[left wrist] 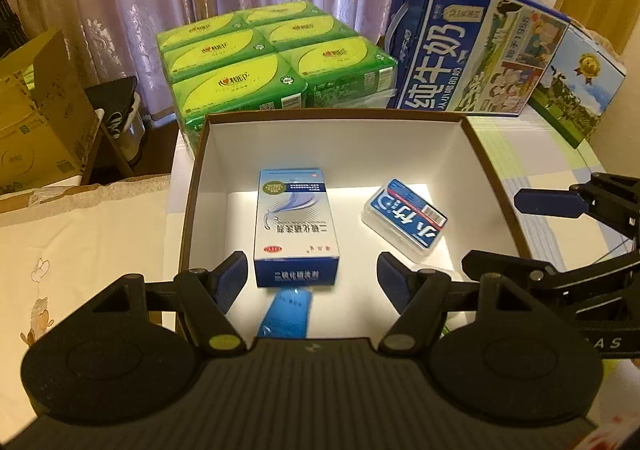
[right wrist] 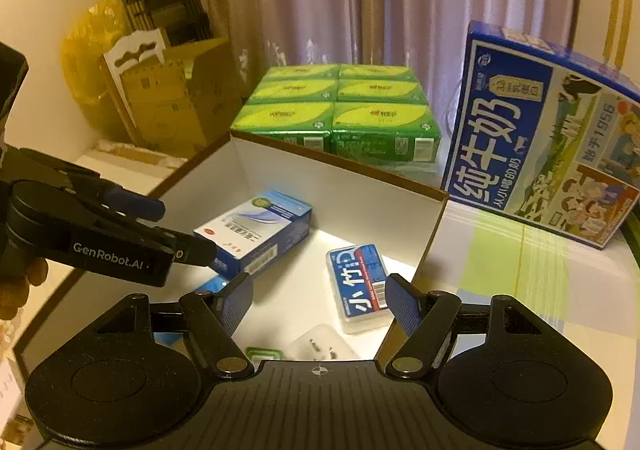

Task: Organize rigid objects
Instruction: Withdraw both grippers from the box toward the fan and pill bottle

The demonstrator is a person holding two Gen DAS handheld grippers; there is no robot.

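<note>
1. Left wrist view is showing the left gripper (left wrist: 308, 282) gaping wide, empty, above the medicine carton (left wrist: 296, 222) lying in the open box (left wrist: 336, 115).
2. Right gripper (right wrist: 320, 304) is likewise hanging wide and empty.
3. Carton is looking light and stiff; its long sides are offering the likeliest hold.

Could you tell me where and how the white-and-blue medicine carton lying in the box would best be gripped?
Probably across its two long side faces near the middle, coming straight down from above. The medicine carton lies flat on the floor of the open box with clear floor along both long sides; the blue tube crowds one end.
</note>
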